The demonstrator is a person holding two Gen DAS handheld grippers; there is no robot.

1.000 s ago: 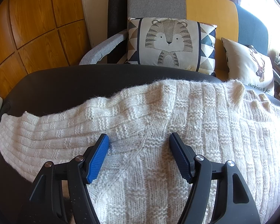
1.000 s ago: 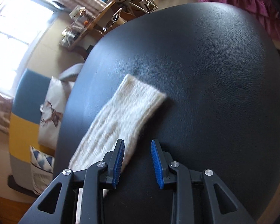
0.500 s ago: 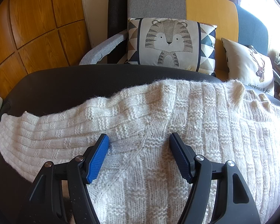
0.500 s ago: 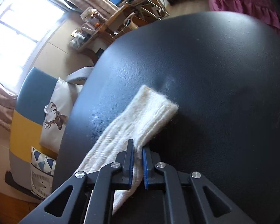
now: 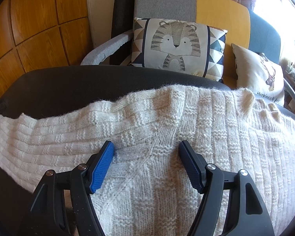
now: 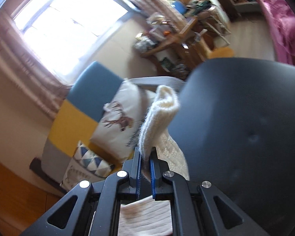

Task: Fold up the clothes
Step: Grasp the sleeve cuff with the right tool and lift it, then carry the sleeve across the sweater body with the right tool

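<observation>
A cream knit sweater [image 5: 167, 137] lies spread over a black padded counter [image 5: 68, 86], one sleeve [image 5: 29, 137] reaching toward its left edge. The left gripper [image 5: 146, 147] stands wide apart over the sweater's body, its blue pads [image 5: 102, 169] clamping nothing. The right gripper [image 6: 145, 157] is pinched tight on the other sleeve's cuff [image 6: 159, 114], which it holds up off the counter [image 6: 245, 137], the cuff end curling above the jaws.

My right hand-held gripper [image 6: 145, 158] has just clamped the sweater's sleeve [image 6: 159, 116] and lifted it off the black surface [image 6: 245, 127], toward twelve o'clock.
</observation>
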